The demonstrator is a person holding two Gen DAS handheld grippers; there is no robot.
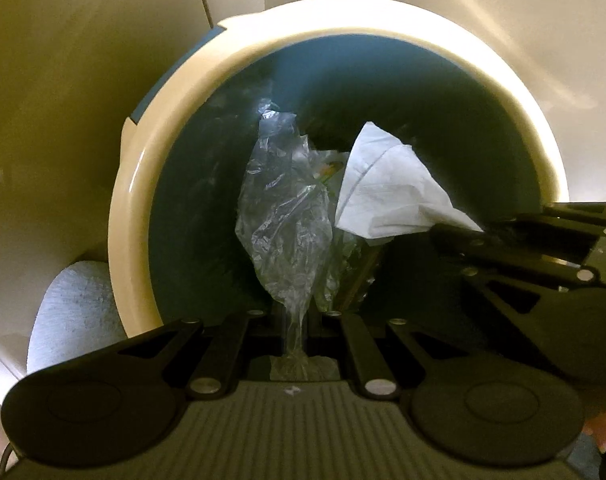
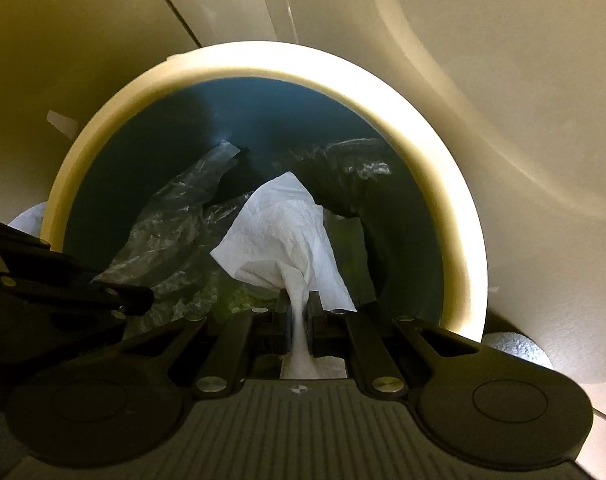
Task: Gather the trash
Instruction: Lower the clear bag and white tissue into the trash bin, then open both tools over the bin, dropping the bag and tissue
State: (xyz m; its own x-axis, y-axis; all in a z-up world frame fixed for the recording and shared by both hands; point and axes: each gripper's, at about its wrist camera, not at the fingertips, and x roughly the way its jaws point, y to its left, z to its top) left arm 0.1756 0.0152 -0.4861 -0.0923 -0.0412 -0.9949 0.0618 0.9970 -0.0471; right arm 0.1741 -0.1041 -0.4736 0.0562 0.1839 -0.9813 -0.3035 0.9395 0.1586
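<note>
Dimly lit | left gripper (image 1: 295,320) jaws pinch plastic film (image 1: 283,216) | right gripper (image 2: 299,312) jaws pinch tissue (image 2: 279,232) | bin (image 2: 455,184) bottom unreadable

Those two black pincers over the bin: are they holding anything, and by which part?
Yes. The left gripper pinches a clear plastic bag by its bunched end. The right gripper pinches a white paper tissue by a twisted corner. Both hang over the open bin.

Plastic wrap (image 1: 283,216) left of tissue (image 1: 387,196) (both over bin (image 1: 131,184))
</note>
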